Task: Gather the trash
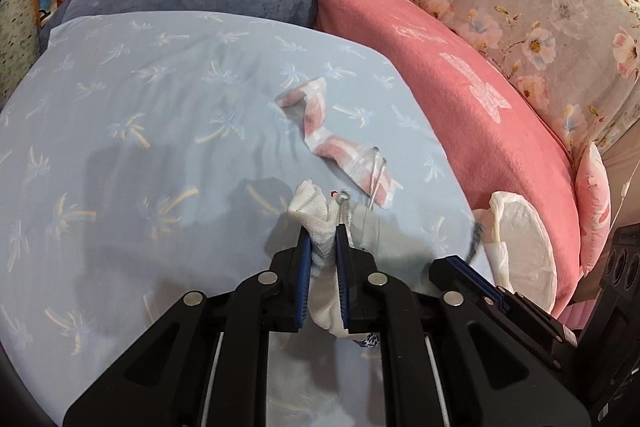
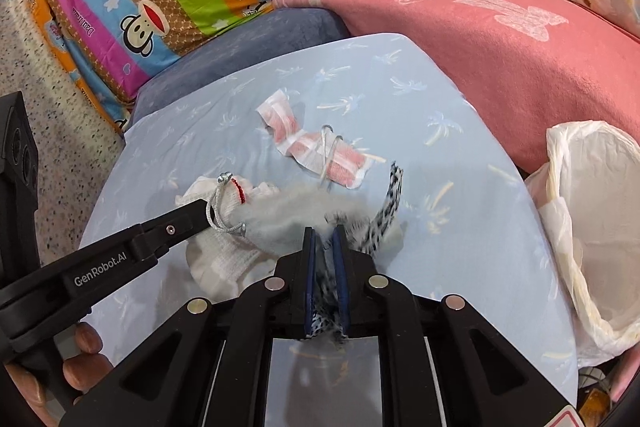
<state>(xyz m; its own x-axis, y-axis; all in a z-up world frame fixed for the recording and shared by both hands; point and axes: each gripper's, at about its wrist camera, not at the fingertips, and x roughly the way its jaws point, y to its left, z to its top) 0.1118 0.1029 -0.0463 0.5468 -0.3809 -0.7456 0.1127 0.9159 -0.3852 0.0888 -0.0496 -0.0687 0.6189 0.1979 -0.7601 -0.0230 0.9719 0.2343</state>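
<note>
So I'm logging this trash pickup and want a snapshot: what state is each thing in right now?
left gripper: shut on the white cloth
white cloth: bunched, pinched between the fingers
right gripper: shut on the black-and-white strip
black-and-white strip: lifted, blurred
pink-and-white wrapper: crumpled, lying loose on the blue sheet
white bag: mouth open, beside the sheet

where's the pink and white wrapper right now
The wrapper lies flat on the blue sheet in the middle of both views, just beyond the two grippers' fingertips, with the pink blanket to its right.
</note>
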